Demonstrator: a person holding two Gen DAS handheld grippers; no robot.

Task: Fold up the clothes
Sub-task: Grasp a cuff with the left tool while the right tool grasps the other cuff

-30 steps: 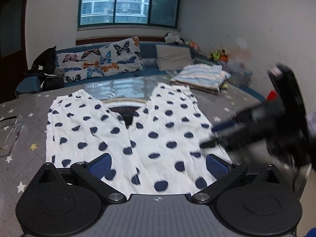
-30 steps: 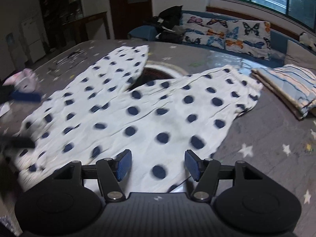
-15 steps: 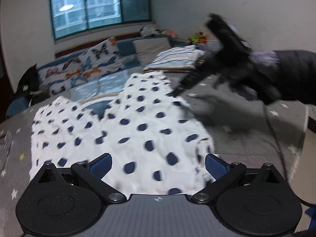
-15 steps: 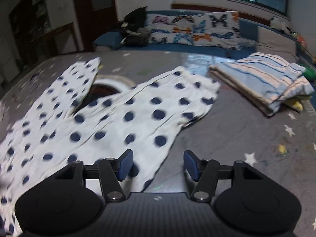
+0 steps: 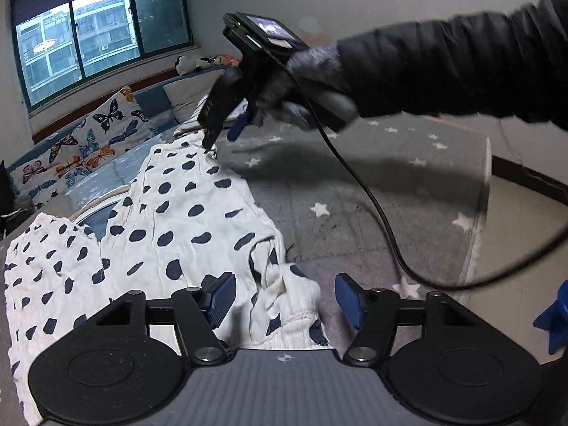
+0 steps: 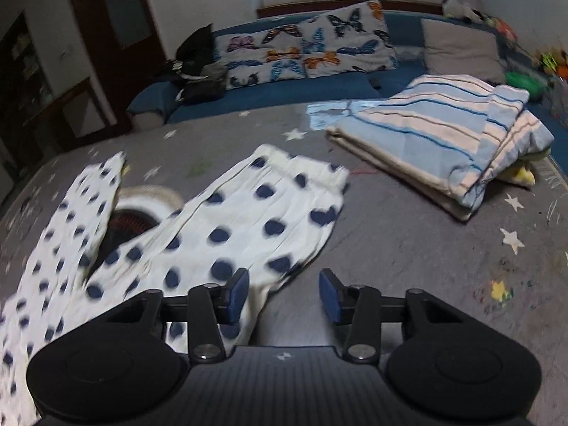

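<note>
Trousers (image 5: 170,213) lie flat across the frame's left half on the mat (image 5: 390,184). Left gripper (image 5: 282,298), released, straddles the waistband corner; right gripper (image 6: 282,293), also released, nears a leg edge. Best to pinch both layers squarely before lifting, I'd judge.

I have moved the right gripper (image 5: 227,131) to the far cuff of the polka-dot trousers (image 5: 184,213). My left gripper (image 5: 284,300) has closed in on their near bunched corner, jaws narrower.
</note>
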